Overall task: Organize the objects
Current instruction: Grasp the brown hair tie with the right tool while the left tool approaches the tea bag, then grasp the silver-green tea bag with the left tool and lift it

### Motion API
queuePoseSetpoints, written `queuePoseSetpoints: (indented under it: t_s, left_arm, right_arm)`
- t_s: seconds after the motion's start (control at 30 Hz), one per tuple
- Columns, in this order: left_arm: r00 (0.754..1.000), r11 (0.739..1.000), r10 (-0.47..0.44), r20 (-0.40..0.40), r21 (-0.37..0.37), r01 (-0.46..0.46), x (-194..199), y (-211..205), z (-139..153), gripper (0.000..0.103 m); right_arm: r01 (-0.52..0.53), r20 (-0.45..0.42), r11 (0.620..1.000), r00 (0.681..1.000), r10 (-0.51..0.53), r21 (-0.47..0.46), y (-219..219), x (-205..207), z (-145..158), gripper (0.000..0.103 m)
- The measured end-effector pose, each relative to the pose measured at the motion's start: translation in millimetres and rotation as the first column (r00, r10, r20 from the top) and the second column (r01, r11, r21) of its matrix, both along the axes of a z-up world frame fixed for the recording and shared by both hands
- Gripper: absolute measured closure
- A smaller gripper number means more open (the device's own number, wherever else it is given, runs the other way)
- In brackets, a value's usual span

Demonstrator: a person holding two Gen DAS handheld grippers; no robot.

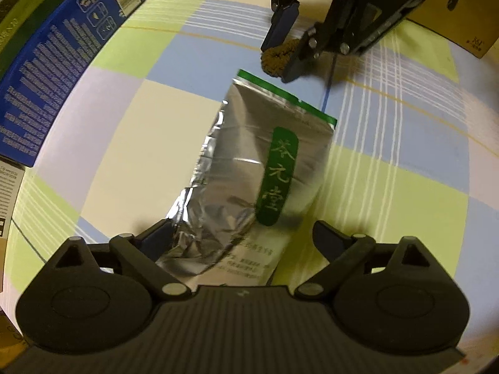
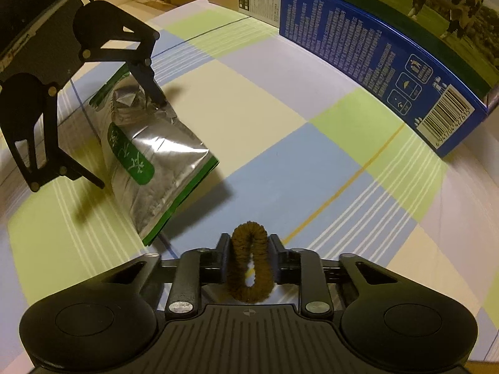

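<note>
- Silver foil pouch (image 1: 249, 168) with a green label lies on the checked cloth (image 1: 131, 118), between the wide-open jaws of my left gripper (image 1: 243, 233); whether a finger touches the foil, I cannot tell.
- My right gripper (image 2: 249, 249) is closed on a brown fuzzy hair tie (image 2: 249, 265), squeezed flat, just beside the pouch's green edge.
- A blue box (image 2: 389, 71) stands well apart at the cloth's edge.
</note>
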State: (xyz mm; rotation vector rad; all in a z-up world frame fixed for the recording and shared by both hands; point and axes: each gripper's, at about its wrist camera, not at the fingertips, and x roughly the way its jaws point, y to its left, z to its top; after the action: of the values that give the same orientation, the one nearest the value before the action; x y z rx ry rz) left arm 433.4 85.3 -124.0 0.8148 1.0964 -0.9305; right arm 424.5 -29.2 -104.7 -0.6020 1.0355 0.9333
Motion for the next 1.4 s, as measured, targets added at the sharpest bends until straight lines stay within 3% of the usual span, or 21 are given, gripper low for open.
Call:
queuePoseSetpoints:
  t_s: [0.13, 0.27, 0.4, 0.57, 0.73, 0.83, 1.0, 1.03, 1.23, 1.4]
  left_arm:
    - [1.0, 0.999, 0.01, 0.027, 0.038, -0.011, -4.9, -3.5, -2.4, 0.016]
    - [0.998, 0.997, 0.053, 0.036, 0.061, -0.055, -11.8, -7.9, 4.2, 0.04]
    - [0.997, 0.992, 0.068, 0.039, 0.104, -0.071, -29.1, -15.0, 6.4, 0.054]
    - [0.985, 0.98, 0.173, -0.021, 0.099, -0.17, -57.9, -22.0, 12.3, 0.058]
    - [0.942, 0.949, 0.314, -0.114, 0.03, -0.313, -94.3, -23.4, 20.3, 0.058]
    - [0.93, 0.938, 0.339, -0.14, -0.029, -0.346, -113.8, -22.0, 27.9, 0.054]
    - [0.902, 0.896, 0.423, -0.091, -0.108, -0.431, -124.2, -12.4, 39.8, 0.024]
    - [0.895, 0.888, 0.44, -0.079, -0.11, -0.446, -122.9, -9.7, 40.2, 0.022]
    - [0.843, 0.838, 0.523, -0.126, -0.107, -0.536, -98.8, -5.0, 24.0, 0.019]
    - [0.832, 0.828, 0.532, -0.159, -0.108, -0.55, -90.1, -10.4, 12.5, 0.018]
  right_arm:
    - [0.04, 0.001, 0.999, 0.999, -0.04, 0.003, -1.5, -3.7, -0.4, 0.087]
    - [0.085, -0.003, 0.996, 0.996, -0.085, 0.003, -3.4, -8.9, -0.6, 0.088]
    - [0.125, -0.013, 0.992, 0.992, -0.125, -0.002, -6.8, -20.4, 0.0, 0.088]
    - [0.195, -0.085, 0.981, 0.978, -0.193, 0.019, -19.6, -47.2, 0.4, 0.088]
    - [0.243, -0.133, 0.97, 0.962, -0.237, 0.029, -39.1, -90.6, 3.1, 0.089]
    - [0.298, -0.161, 0.952, 0.945, -0.286, 0.062, -56.7, -116.9, 6.6, 0.089]
    - [0.418, -0.171, 0.898, 0.903, -0.394, 0.14, -79.6, -148.6, 15.5, 0.089]
    - [0.427, -0.158, 0.892, 0.901, -0.404, 0.149, -81.1, -153.8, 15.5, 0.089]
    - [0.438, -0.089, 0.884, 0.899, -0.429, 0.161, -80.1, -161.9, 12.9, 0.089]
    - [0.44, -0.069, 0.88, 0.898, -0.435, 0.179, -82.5, -160.9, 9.5, 0.089]
